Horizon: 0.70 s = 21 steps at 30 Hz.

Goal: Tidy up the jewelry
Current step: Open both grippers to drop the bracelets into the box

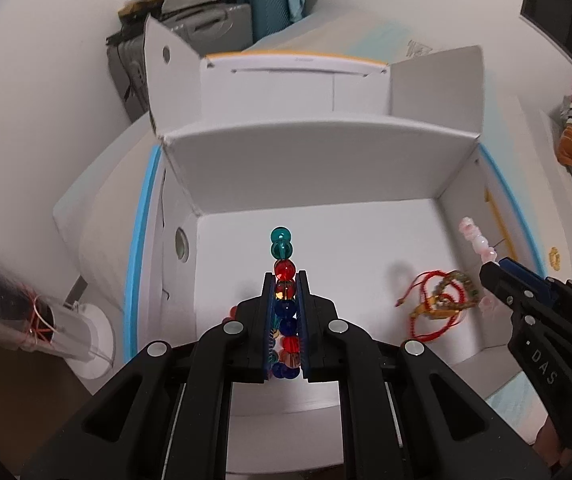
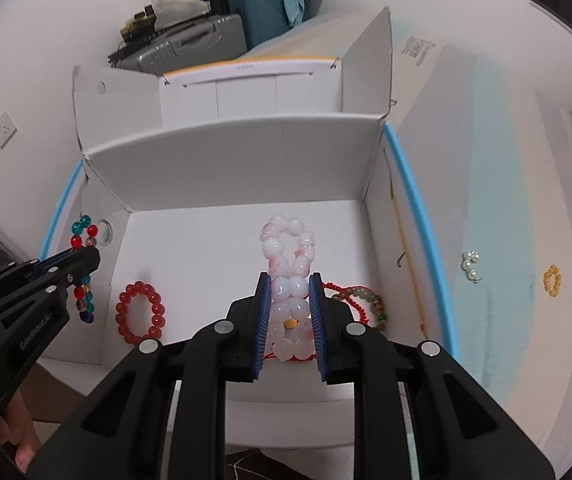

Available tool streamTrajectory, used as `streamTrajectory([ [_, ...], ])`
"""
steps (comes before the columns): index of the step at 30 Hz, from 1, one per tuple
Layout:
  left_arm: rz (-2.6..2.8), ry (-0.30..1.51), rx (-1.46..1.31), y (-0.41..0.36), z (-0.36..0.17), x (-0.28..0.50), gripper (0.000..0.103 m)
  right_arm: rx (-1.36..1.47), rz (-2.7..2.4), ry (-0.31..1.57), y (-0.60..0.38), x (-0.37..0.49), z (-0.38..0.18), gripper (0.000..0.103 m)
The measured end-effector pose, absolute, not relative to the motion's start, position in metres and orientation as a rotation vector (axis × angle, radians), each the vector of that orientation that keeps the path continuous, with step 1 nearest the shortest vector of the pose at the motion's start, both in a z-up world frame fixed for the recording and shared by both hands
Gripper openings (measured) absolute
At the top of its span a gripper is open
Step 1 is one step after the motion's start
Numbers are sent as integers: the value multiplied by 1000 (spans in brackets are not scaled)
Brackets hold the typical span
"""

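Both claws reach level over the box (image 1: 305, 176). The left claw (image 1: 284, 280) is clamped on a multicolour bracelet (image 1: 284, 256) above its floor; the right claw (image 2: 289, 280) grips a pink bracelet (image 2: 287, 264) above the red-cord bracelet (image 2: 361, 300).

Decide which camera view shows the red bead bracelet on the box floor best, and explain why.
The right wrist view: the red bracelet lies whole and unobstructed on the box floor, left of the tongs. In the left wrist view only a bead or two peeks out beside the left tongs; the rest is hidden.
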State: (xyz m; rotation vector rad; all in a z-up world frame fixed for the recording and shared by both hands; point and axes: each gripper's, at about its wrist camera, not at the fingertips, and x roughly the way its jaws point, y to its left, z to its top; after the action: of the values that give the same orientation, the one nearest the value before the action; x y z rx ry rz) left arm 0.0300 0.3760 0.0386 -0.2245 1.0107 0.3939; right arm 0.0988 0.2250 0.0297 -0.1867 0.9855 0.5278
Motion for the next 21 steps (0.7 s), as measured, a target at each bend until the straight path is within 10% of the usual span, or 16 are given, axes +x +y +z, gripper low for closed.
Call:
streamTrajectory([
  [21,437,1099,-256,399,-6,37,11,-249,523,1074,258,113,-6,18],
])
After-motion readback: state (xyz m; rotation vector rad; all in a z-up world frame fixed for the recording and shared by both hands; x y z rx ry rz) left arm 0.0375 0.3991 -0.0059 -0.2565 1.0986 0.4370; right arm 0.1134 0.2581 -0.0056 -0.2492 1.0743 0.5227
